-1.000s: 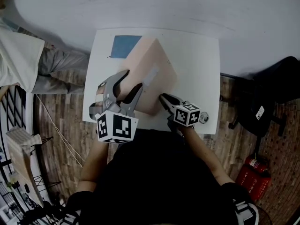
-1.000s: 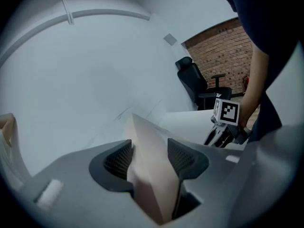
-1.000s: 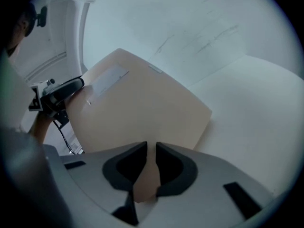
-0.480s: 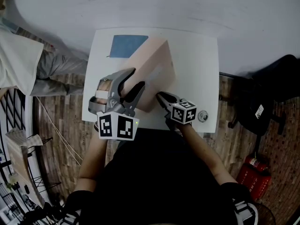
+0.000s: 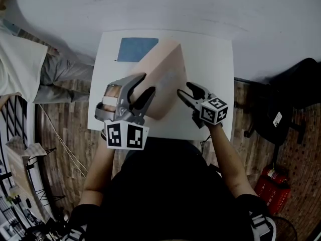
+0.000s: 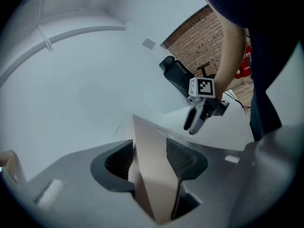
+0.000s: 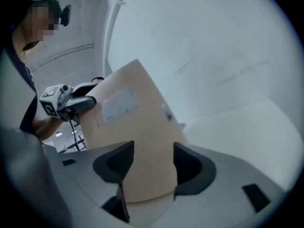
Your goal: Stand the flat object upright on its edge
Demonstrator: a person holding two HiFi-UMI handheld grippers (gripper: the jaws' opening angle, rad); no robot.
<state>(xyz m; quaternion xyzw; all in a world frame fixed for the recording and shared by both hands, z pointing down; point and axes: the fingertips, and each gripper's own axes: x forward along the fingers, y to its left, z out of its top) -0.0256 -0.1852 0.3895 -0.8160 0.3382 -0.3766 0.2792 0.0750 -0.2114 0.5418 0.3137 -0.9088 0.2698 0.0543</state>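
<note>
Item: flat cardboard box (image 5: 165, 77), tan, tilted up on its lower edge on the white table (image 5: 213, 54). Probably light, stiff and smooth-faced; best taken across its thin edge.
Left gripper (image 5: 145, 83): pads clamped across the near edge.
Right gripper (image 5: 185, 89): jaws just opened, box between them, apparently unpressed.
Blue sheet (image 5: 136, 48): lies behind.

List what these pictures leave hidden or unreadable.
- Label on the flat beige box: its print is too small and blurred to read, right gripper view.
- Box's lower edge on the white table: head view, covered by the box itself and the left gripper.
- Blue sheet: its near corner lies behind the raised box, head view.
</note>
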